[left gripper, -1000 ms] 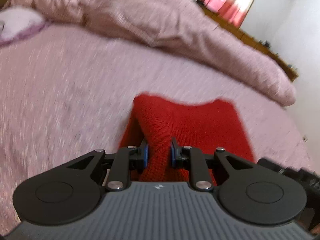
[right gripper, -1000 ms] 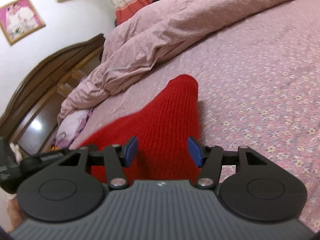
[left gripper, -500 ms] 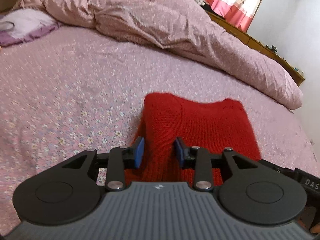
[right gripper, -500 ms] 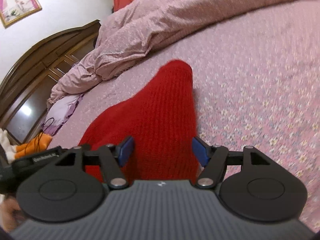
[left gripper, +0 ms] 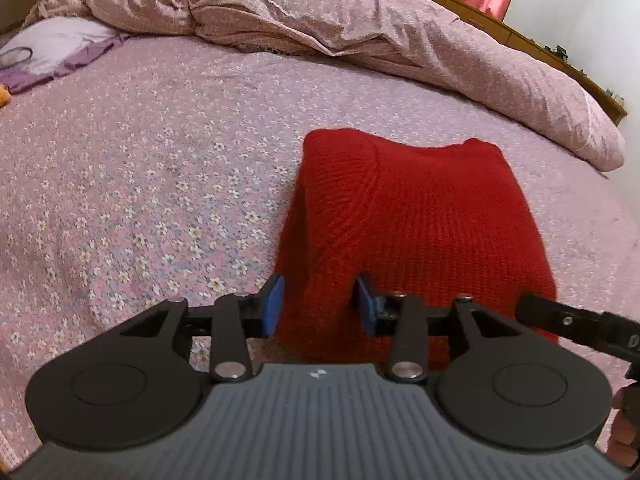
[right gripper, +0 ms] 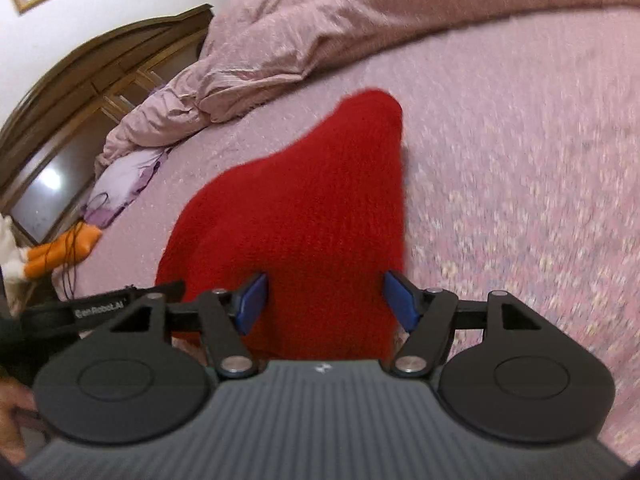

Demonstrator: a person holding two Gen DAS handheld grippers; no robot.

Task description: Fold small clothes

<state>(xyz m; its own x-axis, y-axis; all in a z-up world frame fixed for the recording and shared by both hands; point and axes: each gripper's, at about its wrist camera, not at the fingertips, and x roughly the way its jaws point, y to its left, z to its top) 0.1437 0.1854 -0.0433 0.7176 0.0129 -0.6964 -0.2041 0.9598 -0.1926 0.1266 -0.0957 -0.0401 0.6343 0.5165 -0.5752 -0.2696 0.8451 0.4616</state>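
Observation:
A red knitted garment (left gripper: 420,216) lies folded in a rectangle on the flowered pink bedsheet (left gripper: 140,184). My left gripper (left gripper: 320,304) is open, its blue pads either side of the garment's near left corner without pinching it. In the right wrist view the same red garment (right gripper: 304,208) stretches away from me. My right gripper (right gripper: 326,300) is open wide over its near edge, holding nothing. The other gripper's black finger shows at the right edge of the left wrist view (left gripper: 580,324) and at the left of the right wrist view (right gripper: 100,308).
A rumpled pink duvet (left gripper: 320,16) lies across the far side of the bed. A lilac cloth (left gripper: 52,44) and an orange item (right gripper: 60,252) lie near the wooden headboard (right gripper: 80,88). A wooden bed frame (left gripper: 560,52) runs along the right.
My left gripper opened and let go of the red garment's fold, which now lies flat. My right gripper stayed open and drew slightly closer over the garment.

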